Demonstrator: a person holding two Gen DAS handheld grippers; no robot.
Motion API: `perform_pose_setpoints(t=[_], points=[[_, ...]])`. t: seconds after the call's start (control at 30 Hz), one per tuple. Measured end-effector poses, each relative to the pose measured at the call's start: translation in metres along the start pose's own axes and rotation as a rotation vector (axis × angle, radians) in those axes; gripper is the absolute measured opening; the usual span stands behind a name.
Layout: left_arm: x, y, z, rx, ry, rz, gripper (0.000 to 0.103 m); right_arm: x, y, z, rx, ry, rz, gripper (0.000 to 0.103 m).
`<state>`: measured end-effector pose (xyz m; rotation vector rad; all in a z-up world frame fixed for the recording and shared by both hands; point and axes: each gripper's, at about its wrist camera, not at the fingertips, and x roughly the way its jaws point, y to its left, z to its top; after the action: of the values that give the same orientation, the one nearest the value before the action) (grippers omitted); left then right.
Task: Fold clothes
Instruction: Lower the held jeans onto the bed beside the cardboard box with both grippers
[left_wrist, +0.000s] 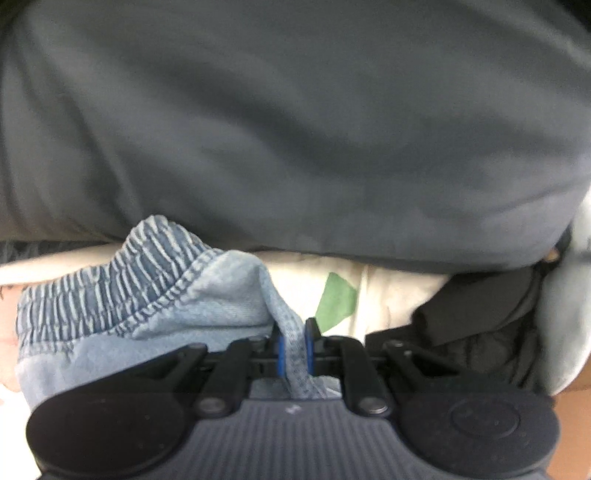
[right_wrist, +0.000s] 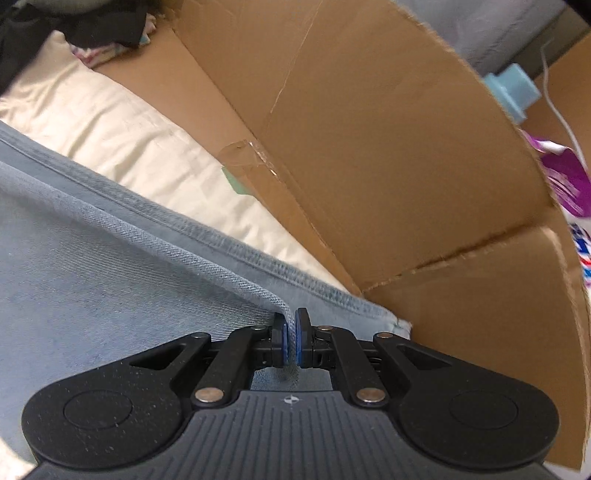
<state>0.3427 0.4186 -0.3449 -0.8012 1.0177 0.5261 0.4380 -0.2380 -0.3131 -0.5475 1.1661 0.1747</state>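
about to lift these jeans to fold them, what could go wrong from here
1. The left gripper pinches only a narrow strip of the denim garment near its elastic waistband; that thin hold could slip under load.
2. The right gripper holds a folded edge right beside the cardboard box wall; a swing could snag or drag the fabric against it.
3. A black garment lies close to the left gripper and might get caught up.
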Motion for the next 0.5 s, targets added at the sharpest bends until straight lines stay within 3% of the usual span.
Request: perform_pose_setpoints(t=[0.1, 0.2, 0.33, 0.43, 0.5], points=[[0.012, 0.0, 0.0, 0.026, 0.041, 0.0, 0.017, 0.019, 0.008, 0.005, -0.027, 0.018, -0.013, 0.002], [0.019, 0.001, 0.0, 0.032, 0.106, -0.05, 0.025, 0.029, 0.014, 0.006, -0.045, 0.007, -0.013, 0.004], [0.021, -0.006, -0.004, 0.054, 0.164, -0.097, 0.029, 0.023, 0.01, 0.004, -0.009, -0.057, 0.027, 0.006], [0.023, -0.012, -0.007, 0.078, 0.175, -0.097, 0.028, 0.014, 0.007, 0.002, 0.005, -0.096, 0.069, 0.006], [0.022, -0.015, -0.008, 0.093, 0.17, -0.087, 0.016, 0.01, 0.007, 0.0, -0.004, -0.105, 0.08, 0.003]])
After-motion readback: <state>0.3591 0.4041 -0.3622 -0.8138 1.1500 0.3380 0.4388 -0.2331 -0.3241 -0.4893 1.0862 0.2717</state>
